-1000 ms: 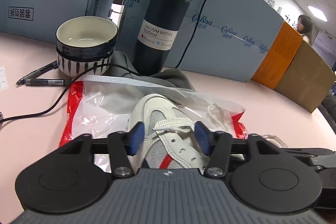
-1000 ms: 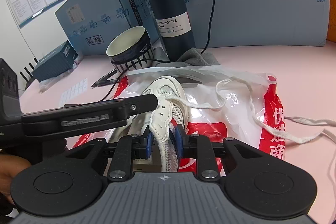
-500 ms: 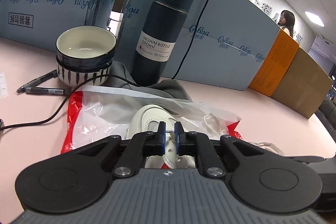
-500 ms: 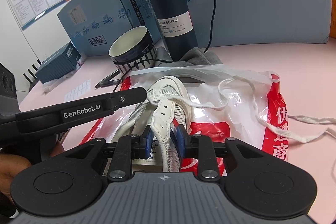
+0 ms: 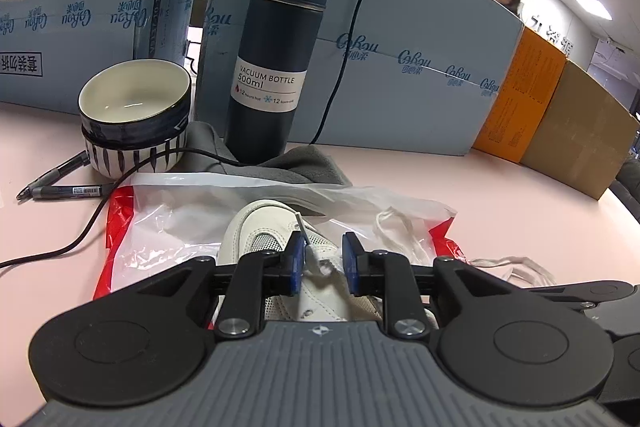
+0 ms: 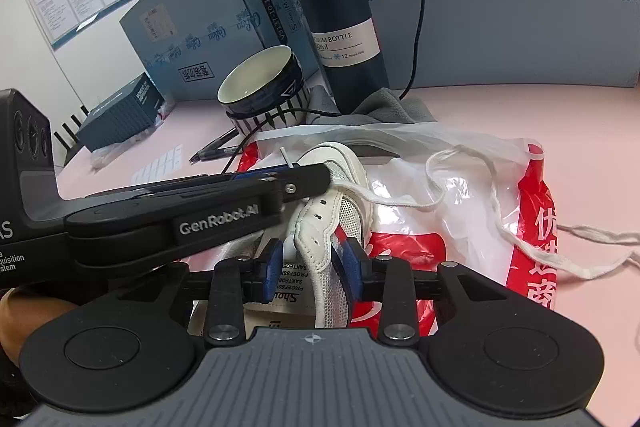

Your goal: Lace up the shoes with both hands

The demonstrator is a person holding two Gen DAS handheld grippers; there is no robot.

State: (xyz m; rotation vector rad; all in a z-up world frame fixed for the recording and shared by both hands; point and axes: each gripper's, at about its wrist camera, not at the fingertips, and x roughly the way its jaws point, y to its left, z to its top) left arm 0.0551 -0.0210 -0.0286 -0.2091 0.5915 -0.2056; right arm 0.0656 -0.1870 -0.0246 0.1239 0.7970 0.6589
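Now, starting at the left of the bench [image 5: 48,227], two pens [image 5: 64,187] and a striped bowl [image 5: 134,115] sit beside the vacuum bottle [image 5: 276,67], with a grey cloth [image 5: 296,167] under it. Nearer, the white shoe [image 5: 256,227] lies on a red-and-clear plastic bag [image 5: 160,223], toe pointing away.

The left tool [image 5: 321,261] has just changed most: a second ago its jaws stood wide over the lacing, half a second ago they were pinched nearly closed, and now they are opening again. The lace tip [image 5: 301,223] sticks up against the left pad, with frayed lace between the pads, but the pads stand apart and are not pressing on it, so it reads as released. To my eye the tip has been drawn up through an eyelet and let go for a fresh hold.

Further right, the right tool [image 6: 310,265] brackets the eyelet flap [image 6: 316,227]; its jaws are opening too, and the grip that pinched the flap earlier looks slackened, the pads just beside the leather. The loose shoelace [image 6: 460,183] trails right across the bag onto the bench, much as before.
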